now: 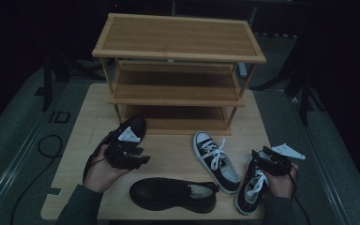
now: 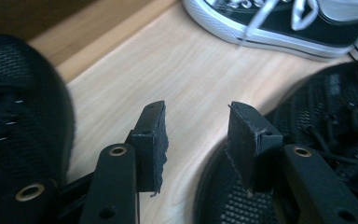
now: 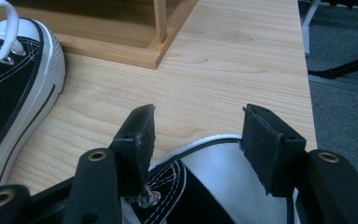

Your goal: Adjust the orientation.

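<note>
My left gripper (image 1: 138, 157) (image 2: 196, 135) hovers over bare table between two black mesh shoes, open, with nothing between its pads. One black shoe (image 1: 132, 129) (image 2: 18, 116) lies just behind it by the rack. The other black shoe (image 1: 173, 194) (image 2: 326, 116) lies at the table's front. My right gripper (image 1: 258, 157) (image 3: 198, 135) is open over the white toe cap of a black-and-white sneaker (image 1: 252, 185) (image 3: 214, 179) at the front right. Its pads stand either side of the toe without pressing it. The second sneaker (image 1: 215, 161) (image 3: 9, 93) (image 2: 298, 23) lies mid-table.
A three-tier bamboo shoe rack (image 1: 178, 51) stands at the back of the wooden table (image 1: 84, 117); its front leg (image 3: 161, 28) is near the sneakers. The table's right edge (image 3: 307, 93) drops to grey floor. A black cable (image 1: 47, 145) lies on the floor at left.
</note>
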### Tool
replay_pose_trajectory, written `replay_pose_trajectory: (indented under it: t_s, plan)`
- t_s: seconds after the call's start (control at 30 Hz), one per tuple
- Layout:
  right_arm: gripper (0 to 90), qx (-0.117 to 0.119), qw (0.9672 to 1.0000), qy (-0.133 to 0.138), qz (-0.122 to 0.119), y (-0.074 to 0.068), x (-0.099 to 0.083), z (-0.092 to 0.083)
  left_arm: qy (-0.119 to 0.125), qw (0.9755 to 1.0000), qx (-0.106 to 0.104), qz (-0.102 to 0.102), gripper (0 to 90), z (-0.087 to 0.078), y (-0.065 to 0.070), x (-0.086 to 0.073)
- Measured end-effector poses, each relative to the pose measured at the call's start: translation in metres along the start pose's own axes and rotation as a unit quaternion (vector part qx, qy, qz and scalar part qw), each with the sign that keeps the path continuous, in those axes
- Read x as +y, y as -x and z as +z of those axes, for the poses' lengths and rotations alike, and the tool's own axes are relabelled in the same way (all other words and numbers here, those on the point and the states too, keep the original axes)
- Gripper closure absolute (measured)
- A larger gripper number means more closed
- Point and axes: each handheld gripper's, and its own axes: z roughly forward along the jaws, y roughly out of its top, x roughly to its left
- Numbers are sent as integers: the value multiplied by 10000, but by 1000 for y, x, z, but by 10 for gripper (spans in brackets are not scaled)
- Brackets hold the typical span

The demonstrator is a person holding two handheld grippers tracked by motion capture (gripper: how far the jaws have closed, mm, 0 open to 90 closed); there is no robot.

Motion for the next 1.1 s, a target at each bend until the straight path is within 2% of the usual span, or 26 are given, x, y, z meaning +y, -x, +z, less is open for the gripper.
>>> replay_pose_trajectory:
  t_s: [0.2,0.4,0.73,1.1]
  plan:
    - [443,-1,10000,-4,-13,0,0,0,-59,9999,-87,35,576,7,4,0]
    - [443,-3,10000,-4,-11,0,0,0,-65,9996,-277,57,576,15,12,-1]
    - [442,-36,10000,-19,-81,-1,0,0,-290,9981,-530,113,583,28,21,-6]
    - [442,-58,9999,-20,-113,-2,0,0,-372,9970,-669,135,583,34,27,-11]
